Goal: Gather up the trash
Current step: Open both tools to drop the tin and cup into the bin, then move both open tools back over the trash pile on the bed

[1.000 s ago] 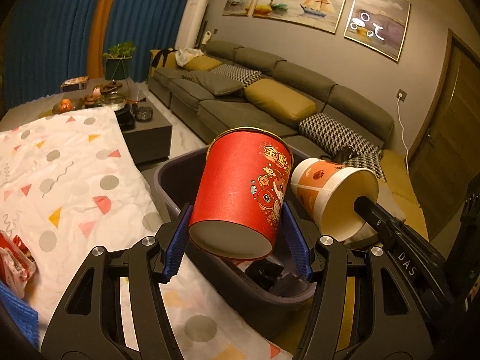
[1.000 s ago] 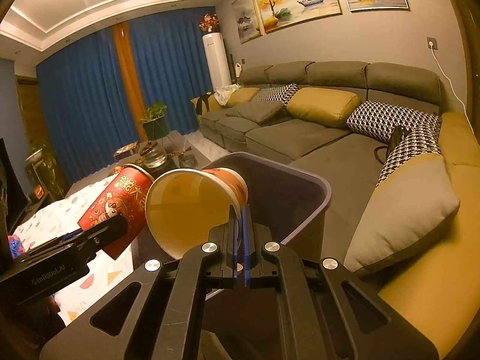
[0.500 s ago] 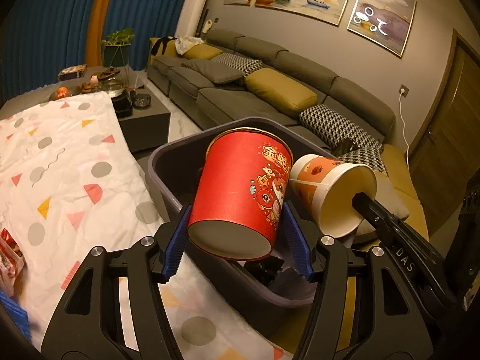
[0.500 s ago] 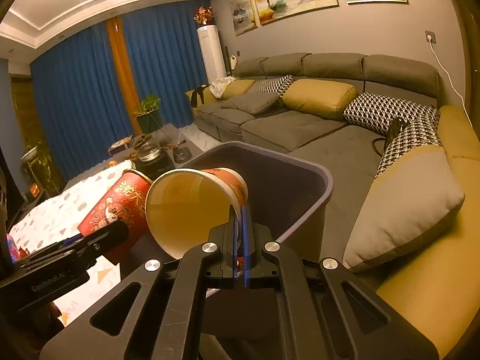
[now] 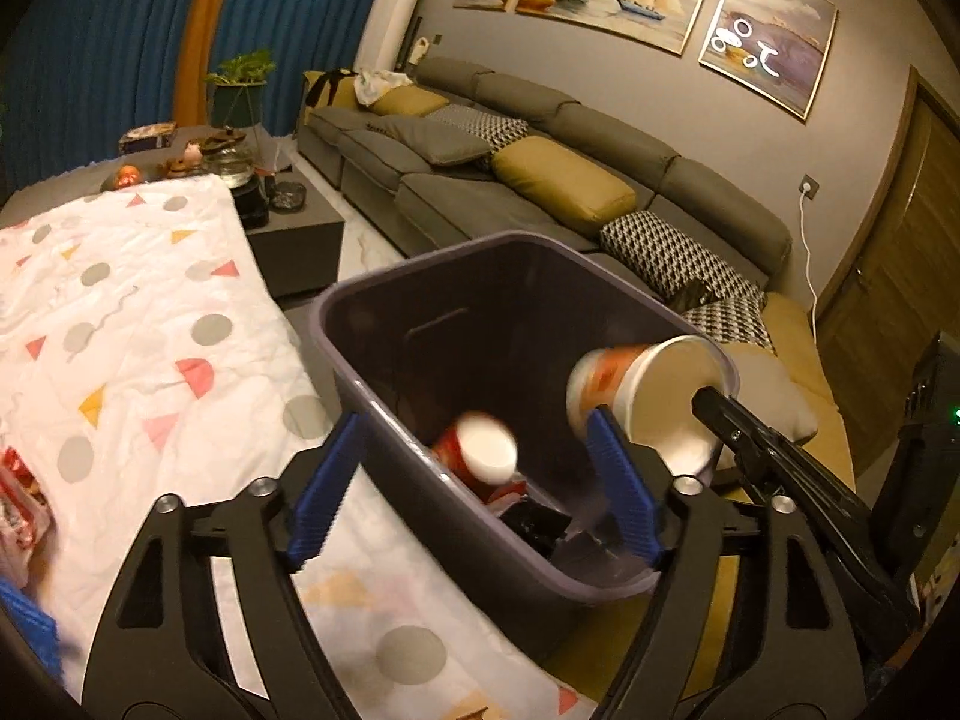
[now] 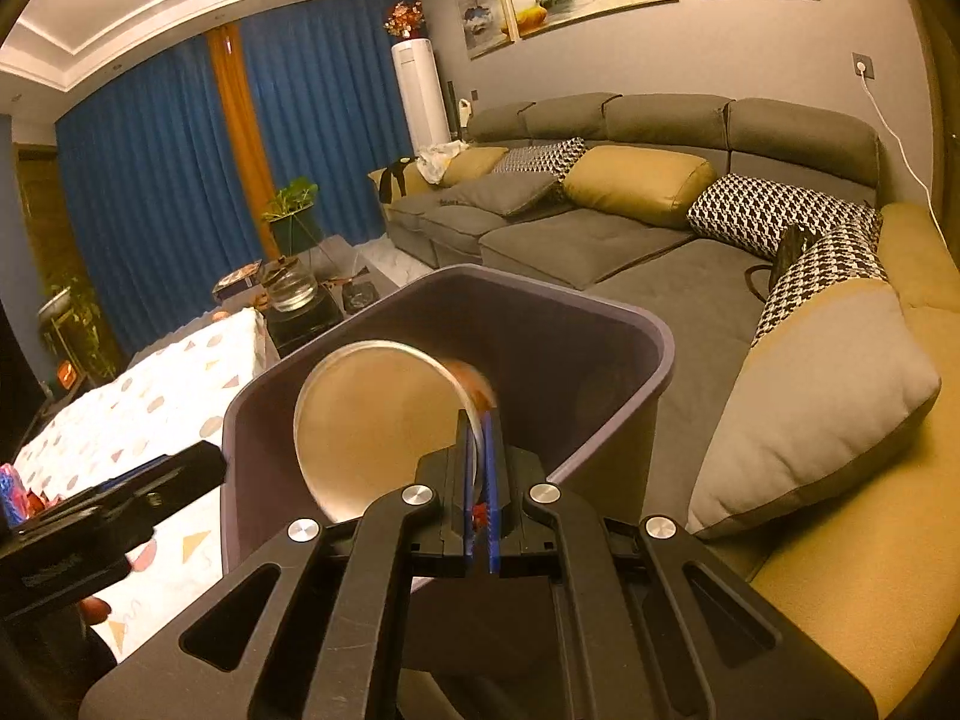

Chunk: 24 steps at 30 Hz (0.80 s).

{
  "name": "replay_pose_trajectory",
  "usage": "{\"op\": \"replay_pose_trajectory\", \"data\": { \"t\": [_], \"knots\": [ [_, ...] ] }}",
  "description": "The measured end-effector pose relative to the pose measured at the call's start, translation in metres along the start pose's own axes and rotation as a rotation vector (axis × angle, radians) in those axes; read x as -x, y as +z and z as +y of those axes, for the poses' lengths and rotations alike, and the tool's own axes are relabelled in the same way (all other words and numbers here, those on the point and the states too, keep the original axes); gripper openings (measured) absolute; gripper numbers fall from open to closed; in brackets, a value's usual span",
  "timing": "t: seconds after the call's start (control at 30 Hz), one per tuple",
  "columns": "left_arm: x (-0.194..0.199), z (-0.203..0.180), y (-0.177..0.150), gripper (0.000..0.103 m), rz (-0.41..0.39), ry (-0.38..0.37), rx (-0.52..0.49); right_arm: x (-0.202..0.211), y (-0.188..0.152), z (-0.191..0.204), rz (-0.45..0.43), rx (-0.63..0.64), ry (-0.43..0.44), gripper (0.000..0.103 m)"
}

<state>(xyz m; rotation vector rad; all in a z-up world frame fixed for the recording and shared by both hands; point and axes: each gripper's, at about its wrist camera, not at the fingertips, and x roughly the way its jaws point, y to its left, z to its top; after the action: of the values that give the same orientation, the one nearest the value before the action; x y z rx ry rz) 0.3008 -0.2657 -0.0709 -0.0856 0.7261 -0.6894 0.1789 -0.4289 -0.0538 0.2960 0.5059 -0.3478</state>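
The left gripper (image 5: pixel 474 480) hangs over the near rim of the bin (image 5: pixel 384 402), jaws spread wide with nothing between them; they have just been opening. Below, the red cup (image 5: pixel 480 456) lies blurred inside the bin, its pale round end turned up, just above dark scraps at the bottom.

The right gripper (image 6: pixel 478 468) has its 2 blue pads nearly together, pinching the rim of the orange cup (image 6: pixel 375 426). From the right wrist view this cup lies on its side with its open mouth facing the camera, over the bin's (image 6: pixel 654 360) opening. In the left wrist view the same cup (image 5: pixel 648 396) sits at the bin's right edge, blurred, with the right gripper's black fingers reaching into its mouth.

The bin stands between a table under a white cloth (image 5: pixel 150 324) with grey dots and coloured triangles, and a grey sofa (image 5: pixel 540 192) with yellow and checked cushions. A red wrapper (image 5: pixel 18 492) lies at the cloth's left edge. A fingertip (image 6: pixel 96 606) shows below the left gripper's body in the right wrist view.
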Motion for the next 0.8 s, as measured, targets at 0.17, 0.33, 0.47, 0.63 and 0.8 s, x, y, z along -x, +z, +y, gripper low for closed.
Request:
{"op": "replay_pose_trajectory", "data": {
  "t": [0.17, 0.33, 0.47, 0.63, 0.8],
  "knots": [
    [0.028, 0.015, -0.005, 0.089, -0.044, 0.083, 0.028, 0.011, -0.002, -0.003, -0.034, -0.017, -0.008, 0.036],
    [0.067, 0.03, -0.016, 0.093, -0.096, 0.214, 0.035, 0.039, -0.012, 0.001, -0.09, -0.021, -0.001, 0.071],
    [0.105, 0.042, -0.028, 0.094, -0.129, 0.293, 0.046, 0.064, -0.025, 0.01, -0.12, -0.01, 0.015, 0.081],
    [0.164, 0.058, -0.053, 0.094, -0.195, 0.405, 0.065, 0.093, -0.038, 0.032, -0.133, 0.027, 0.07, 0.085],
    [0.213, 0.085, -0.084, 0.094, -0.224, 0.525, 0.088, 0.114, -0.049, 0.06, -0.133, 0.066, 0.131, 0.085]
  ]
}}
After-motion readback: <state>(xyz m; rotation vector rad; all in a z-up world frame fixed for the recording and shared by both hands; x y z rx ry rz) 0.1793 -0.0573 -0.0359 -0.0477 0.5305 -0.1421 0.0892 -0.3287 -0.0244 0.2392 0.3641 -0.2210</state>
